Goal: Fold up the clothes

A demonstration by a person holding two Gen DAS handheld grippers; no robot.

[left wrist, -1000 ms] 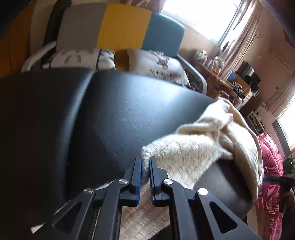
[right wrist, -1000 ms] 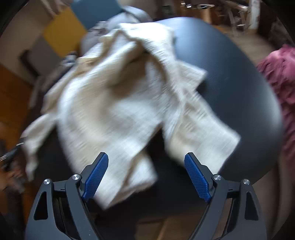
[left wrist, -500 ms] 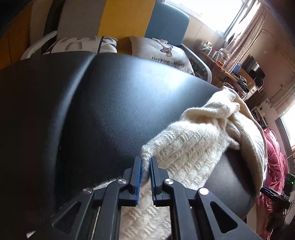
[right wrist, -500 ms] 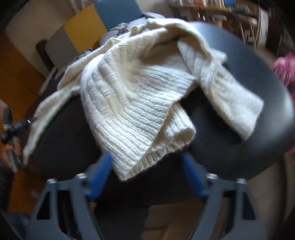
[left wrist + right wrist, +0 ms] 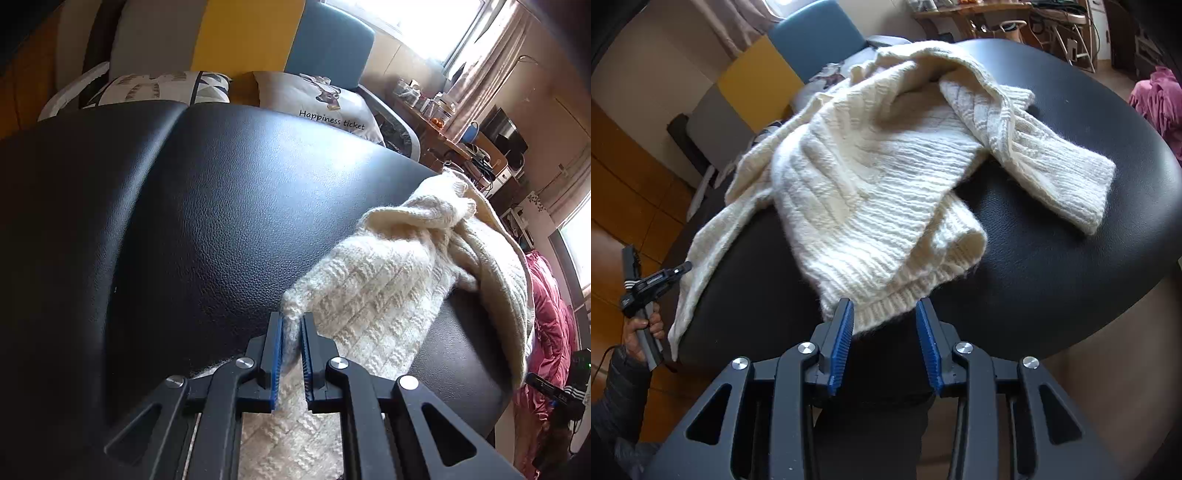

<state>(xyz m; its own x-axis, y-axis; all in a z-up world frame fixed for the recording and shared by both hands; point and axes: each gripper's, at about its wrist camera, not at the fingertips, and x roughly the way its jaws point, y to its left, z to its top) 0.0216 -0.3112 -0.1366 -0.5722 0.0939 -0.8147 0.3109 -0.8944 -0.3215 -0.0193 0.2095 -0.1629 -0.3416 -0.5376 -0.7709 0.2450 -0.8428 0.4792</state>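
**Right Gripper Closes In on the Sweater Hem**

Since a second ago the right gripper (image 5: pixel 884 325) has come forward to the near edge of the cream knitted sweater (image 5: pixel 871 177), and its blue pads, then spread wide, stand much nearer each other; the left gripper (image 5: pixel 291 332) has scarcely shifted.

Far left in the right wrist view, a hand (image 5: pixel 642 328) in a dark sleeve holds the left gripper at the tip of one sleeve of the sweater, which hangs over the edge of the black leather seat (image 5: pixel 1071 277). The left wrist view shows that gripper's pads clamped on a fold of the knit.

From there the sweater runs up and to the right across the seat, its long axis slanting toward the far side, bunched and rumpled in the middle. Its ribbed hem points toward the right gripper, whose jaws are closing with the hem's edge between them, the pads not yet pressing it. Further right, the other sleeve lies on the seat, its cuff pointing right.
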